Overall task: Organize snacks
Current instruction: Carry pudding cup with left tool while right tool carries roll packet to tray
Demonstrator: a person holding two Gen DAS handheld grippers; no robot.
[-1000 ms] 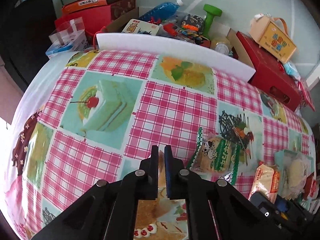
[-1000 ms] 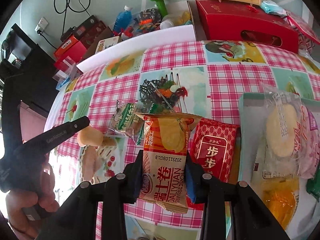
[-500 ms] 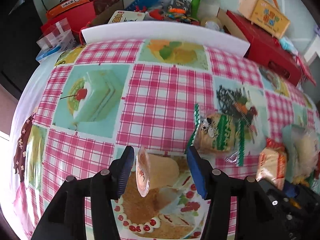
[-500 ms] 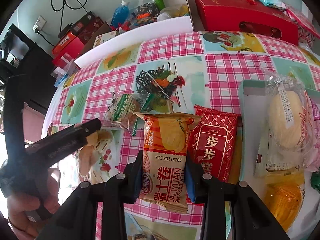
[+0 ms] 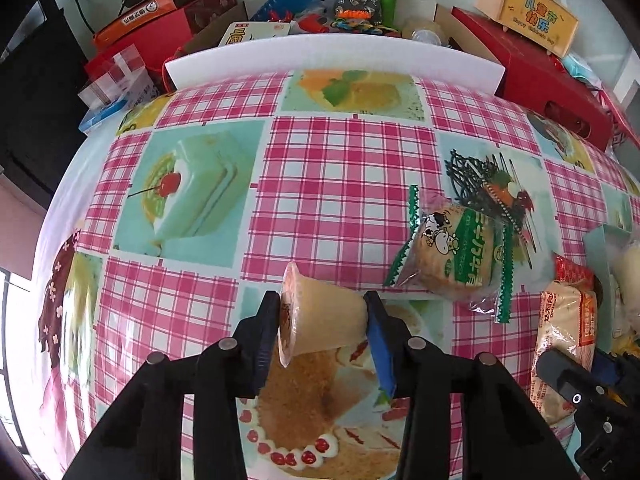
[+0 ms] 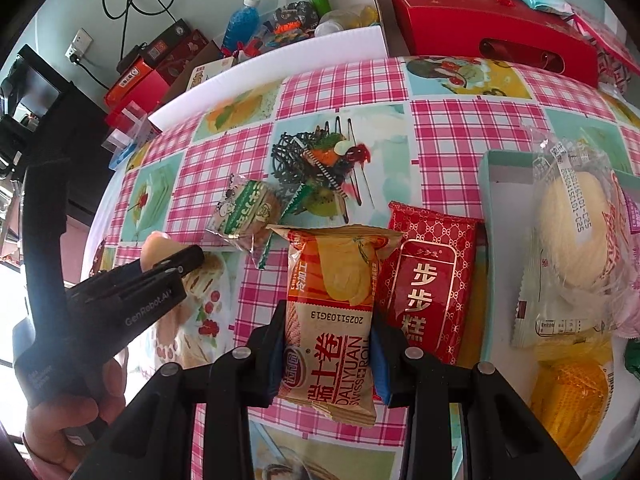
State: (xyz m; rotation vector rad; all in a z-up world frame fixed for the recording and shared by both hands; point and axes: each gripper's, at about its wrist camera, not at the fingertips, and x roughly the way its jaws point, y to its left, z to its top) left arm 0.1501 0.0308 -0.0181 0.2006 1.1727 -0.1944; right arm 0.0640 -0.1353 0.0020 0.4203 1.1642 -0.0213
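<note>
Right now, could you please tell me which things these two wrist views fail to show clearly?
- Jelly cup, left wrist view: lid print unreadable, seen edge-on against the left gripper finger.
- Swiss roll packet, right wrist view: sides covered by the right gripper fingers.
- Tray, right wrist view: interior buried under wrapped cakes, far side cut by the frame edge.
- Green packet: mostly cropped.

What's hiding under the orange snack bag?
Under the Swiss roll bag you can see pink checked tablecloth and the red snack packet's edge. Anything directly beneath stays hidden.
</note>
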